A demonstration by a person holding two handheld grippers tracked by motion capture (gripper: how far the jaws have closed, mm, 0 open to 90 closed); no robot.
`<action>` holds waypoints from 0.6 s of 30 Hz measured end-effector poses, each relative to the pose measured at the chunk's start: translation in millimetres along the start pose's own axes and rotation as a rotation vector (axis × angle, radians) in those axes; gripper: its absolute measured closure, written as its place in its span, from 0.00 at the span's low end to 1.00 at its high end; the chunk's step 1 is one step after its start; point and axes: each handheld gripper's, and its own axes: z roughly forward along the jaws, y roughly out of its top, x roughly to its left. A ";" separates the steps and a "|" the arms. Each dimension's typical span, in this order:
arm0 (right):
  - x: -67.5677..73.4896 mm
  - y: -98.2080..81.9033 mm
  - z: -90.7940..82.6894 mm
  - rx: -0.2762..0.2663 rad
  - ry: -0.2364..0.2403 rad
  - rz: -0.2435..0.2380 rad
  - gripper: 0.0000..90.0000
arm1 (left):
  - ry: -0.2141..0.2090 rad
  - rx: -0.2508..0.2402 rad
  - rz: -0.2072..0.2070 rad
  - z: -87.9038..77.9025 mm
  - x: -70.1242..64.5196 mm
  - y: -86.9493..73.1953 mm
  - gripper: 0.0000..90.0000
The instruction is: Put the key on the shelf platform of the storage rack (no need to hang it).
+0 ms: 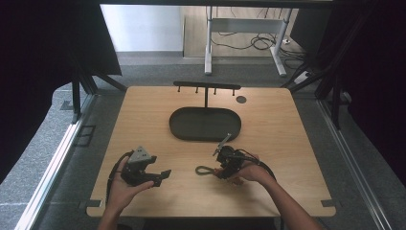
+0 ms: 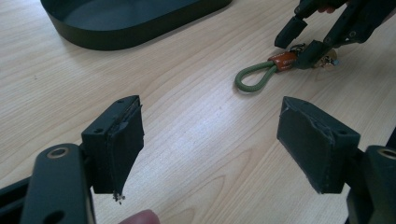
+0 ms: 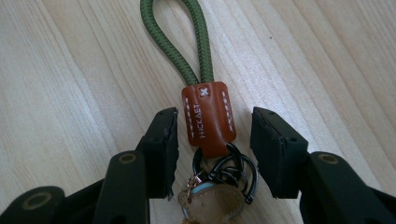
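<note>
The right tool sits low over the keyring on the bench, its jaws open on each side of the tag, ready to pinch it. The left tool waits nearby, wide open and holding nothing.

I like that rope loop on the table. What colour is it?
The rope loop is olive green, joined to a brown leather tab. The right gripper view shows it best.
</note>
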 end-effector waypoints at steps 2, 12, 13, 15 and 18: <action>-0.8 -0.4 2.8 0.001 0.006 -0.010 0.58 | -0.001 0.005 0.004 1.0 -0.1 0.0 0.26; 3.3 0.7 4.4 0.013 -0.027 -0.025 0.66 | -0.003 0.001 0.007 0.2 -1.0 0.4 0.26; 3.7 0.7 4.3 0.015 -0.029 -0.034 0.69 | -0.004 0.001 0.003 0.4 -1.1 0.3 0.26; 4.3 0.8 4.2 0.018 -0.032 -0.034 0.70 | -0.004 0.002 0.004 0.6 -1.2 0.3 0.26; 5.0 1.0 4.5 0.018 -0.050 -0.045 0.72 | -0.004 0.003 0.002 1.7 -1.9 0.2 0.26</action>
